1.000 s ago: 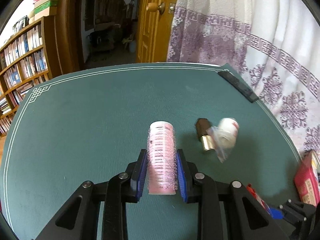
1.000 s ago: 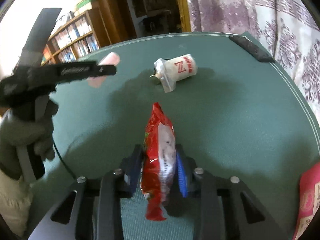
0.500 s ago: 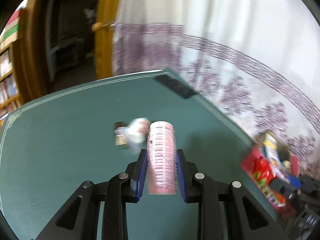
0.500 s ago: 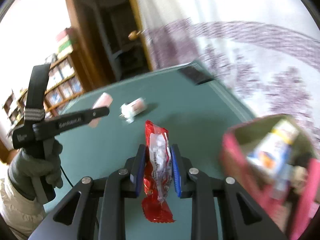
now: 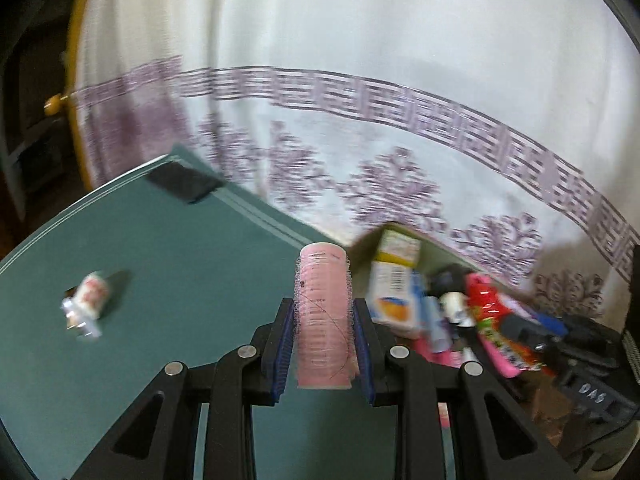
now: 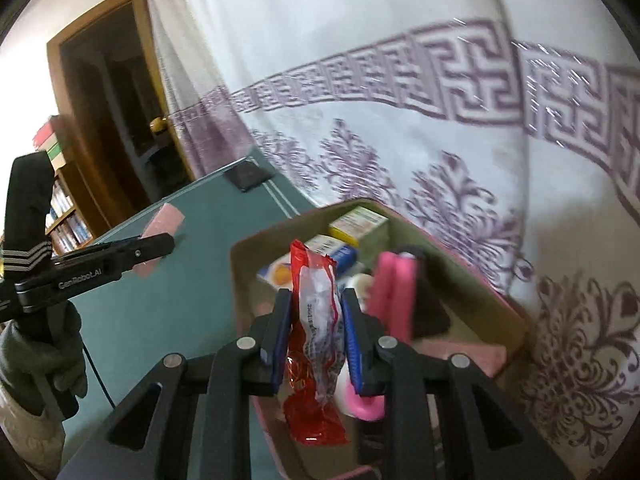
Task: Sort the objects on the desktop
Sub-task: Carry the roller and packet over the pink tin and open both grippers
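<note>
My left gripper [image 5: 323, 308] is shut on a pink hair roller [image 5: 323, 316], held above the green table near its right edge. My right gripper [image 6: 314, 300] is shut on a red snack packet [image 6: 314, 320], which hangs over the open cardboard box [image 6: 496, 300]. In the right wrist view the left gripper [image 6: 160, 246] shows at the left, with the pink hair roller [image 6: 162, 220] sticking out past it. In the left wrist view the box [image 5: 368, 240] lies just right of the roller, and the red snack packet [image 5: 486, 304] sits over it. A small white wrapped bottle [image 5: 86, 300] lies on the table at the left.
The box holds several items: a yellow and white carton [image 6: 358, 222], a blue and white carton [image 5: 394, 292] and a pink flat object [image 6: 394, 292]. A black strip [image 5: 184, 182] lies at the table's far corner. A patterned white curtain [image 6: 400, 100] hangs behind. A gloved hand [image 6: 36, 360] holds the left gripper.
Both grippers have swung right across the table with their loads. The box has come into view under the right gripper. The white bottle now lies far to the left.
</note>
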A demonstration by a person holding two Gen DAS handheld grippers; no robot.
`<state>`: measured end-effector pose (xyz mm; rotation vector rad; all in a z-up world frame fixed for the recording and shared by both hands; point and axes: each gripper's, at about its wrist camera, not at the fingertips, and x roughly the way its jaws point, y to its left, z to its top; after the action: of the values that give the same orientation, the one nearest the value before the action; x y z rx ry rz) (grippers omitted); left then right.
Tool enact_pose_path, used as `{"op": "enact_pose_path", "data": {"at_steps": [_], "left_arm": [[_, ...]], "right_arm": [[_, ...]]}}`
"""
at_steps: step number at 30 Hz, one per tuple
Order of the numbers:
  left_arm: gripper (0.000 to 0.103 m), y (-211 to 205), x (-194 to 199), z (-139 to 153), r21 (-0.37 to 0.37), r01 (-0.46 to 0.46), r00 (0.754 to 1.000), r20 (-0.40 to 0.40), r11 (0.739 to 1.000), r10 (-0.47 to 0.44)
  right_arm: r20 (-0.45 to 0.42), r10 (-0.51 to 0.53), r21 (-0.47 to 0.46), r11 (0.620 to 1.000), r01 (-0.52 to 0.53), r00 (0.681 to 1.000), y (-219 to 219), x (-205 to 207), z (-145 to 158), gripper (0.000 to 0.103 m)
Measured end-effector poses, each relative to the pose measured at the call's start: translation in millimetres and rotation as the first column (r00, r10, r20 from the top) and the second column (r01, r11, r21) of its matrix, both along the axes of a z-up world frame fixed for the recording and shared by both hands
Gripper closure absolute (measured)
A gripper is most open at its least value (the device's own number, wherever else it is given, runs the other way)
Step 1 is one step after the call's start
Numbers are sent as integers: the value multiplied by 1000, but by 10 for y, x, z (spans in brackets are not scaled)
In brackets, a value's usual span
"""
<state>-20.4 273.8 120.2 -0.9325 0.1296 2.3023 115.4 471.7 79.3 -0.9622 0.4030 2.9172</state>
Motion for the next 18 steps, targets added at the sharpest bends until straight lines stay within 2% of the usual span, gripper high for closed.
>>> {"op": "enact_pose_path", "data": {"at_steps": [11,12,13,14,18], "left_arm": [[72,706,100,-14,-8,165,986,17,986,-165],[62,730,92,-35,2,178,983,33,984,-178],[42,731,76,-60,20,186,981,53,982,-187],[38,710,71,-74,35,178,982,59,983,-180],[38,583,9,-98,50,138,988,65,989,-141]], "right_arm": [[-4,-1,-30,1000,1,1000,65,-7,-66,76],[-3,-4,-30,1000,4,1000,69,-5,-75,76],[2,-8,-33,999,8,1000,81,-4,-84,76],[10,-10,-38,999,11,1000,96,-12,-96,75],[1,-28,-46,999,28,1000,141,17,-79,75]]}}
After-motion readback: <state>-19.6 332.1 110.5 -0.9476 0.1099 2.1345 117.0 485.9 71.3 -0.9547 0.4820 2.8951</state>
